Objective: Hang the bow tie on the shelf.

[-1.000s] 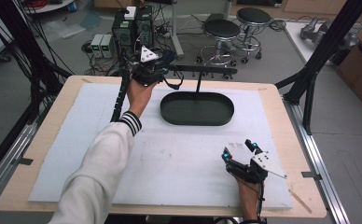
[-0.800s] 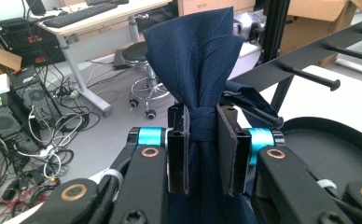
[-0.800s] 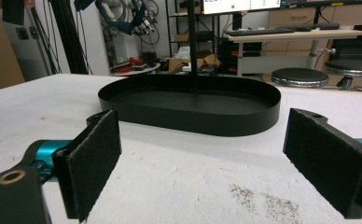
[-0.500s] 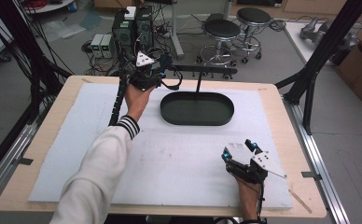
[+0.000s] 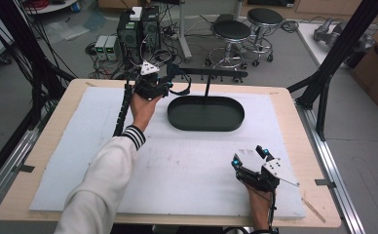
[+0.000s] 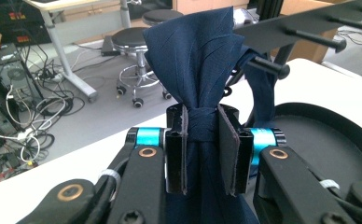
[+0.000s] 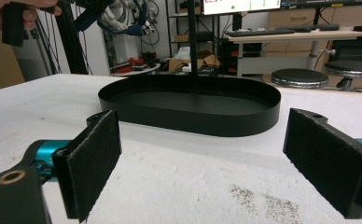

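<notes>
Currently, high view: left gripper (image 5: 170, 80) is held at the table's far edge, about 11 o'clock from the black oval tray (image 5: 205, 113), close to the left end of the peg rack (image 5: 211, 73) that rises on a post from that tray. Dark cloth hangs around its jaws; detail is too small here. Right gripper (image 5: 249, 157) rests low at 5 o'clock on the white mat (image 5: 80, 141), well apart from the tray, jaws apart, nothing between them.

Left gripper view: pads (image 6: 228, 154) are clamped on a bunched navy cloth (image 6: 195, 65), pinched into a narrow waist. Long axis runs upright, 6 to 12 o'clock; the cloth fans wide above the pinch and drops out of frame below. A loop or strap of the same fabric at 2 o'clock lies over a round-tipped peg (image 6: 268, 67) of the rack. The tray sits at 4 o'clock, below.

Right gripper view: both felt pads (image 7: 93, 161) stand wide, bare mat between, with the tray dead ahead at 12 o'clock.

Judgement: the cloth appears partly hooked on the rack but not released. Remaining: settle it on the peg, open the jaws, withdraw.
</notes>
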`<state>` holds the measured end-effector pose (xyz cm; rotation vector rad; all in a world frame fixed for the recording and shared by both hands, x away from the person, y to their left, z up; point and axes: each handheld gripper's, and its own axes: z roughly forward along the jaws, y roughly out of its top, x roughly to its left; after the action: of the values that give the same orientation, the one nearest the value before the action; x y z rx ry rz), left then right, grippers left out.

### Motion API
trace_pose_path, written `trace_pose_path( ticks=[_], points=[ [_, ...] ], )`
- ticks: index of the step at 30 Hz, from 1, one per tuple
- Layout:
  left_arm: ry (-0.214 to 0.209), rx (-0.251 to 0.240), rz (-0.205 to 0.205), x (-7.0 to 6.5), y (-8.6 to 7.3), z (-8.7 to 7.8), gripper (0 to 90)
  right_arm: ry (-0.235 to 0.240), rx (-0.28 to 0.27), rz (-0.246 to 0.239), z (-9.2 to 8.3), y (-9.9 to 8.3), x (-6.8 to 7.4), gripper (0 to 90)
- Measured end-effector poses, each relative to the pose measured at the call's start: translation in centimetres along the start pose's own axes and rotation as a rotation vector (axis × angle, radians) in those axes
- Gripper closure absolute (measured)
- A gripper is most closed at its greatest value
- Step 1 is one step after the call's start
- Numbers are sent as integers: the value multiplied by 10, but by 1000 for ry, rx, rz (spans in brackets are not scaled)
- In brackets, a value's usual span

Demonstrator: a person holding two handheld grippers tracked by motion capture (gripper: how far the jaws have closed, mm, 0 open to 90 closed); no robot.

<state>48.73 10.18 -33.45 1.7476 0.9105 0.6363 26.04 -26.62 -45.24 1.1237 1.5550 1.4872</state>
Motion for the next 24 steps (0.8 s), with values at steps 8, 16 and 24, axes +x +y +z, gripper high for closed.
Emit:
trace_pose_path(
  ticks=[8,16,24],
  points=[
    [-47,30,-50,2,-4,4,672,1,2,0,0,0,0,103],
    [-60,33,-53,3,-6,1,642,3,-3,-7,0,0,0,103],
    [-43,76,-92,9,-15,-16,451,8,-3,-14,0,0,0,103]
  ],
)
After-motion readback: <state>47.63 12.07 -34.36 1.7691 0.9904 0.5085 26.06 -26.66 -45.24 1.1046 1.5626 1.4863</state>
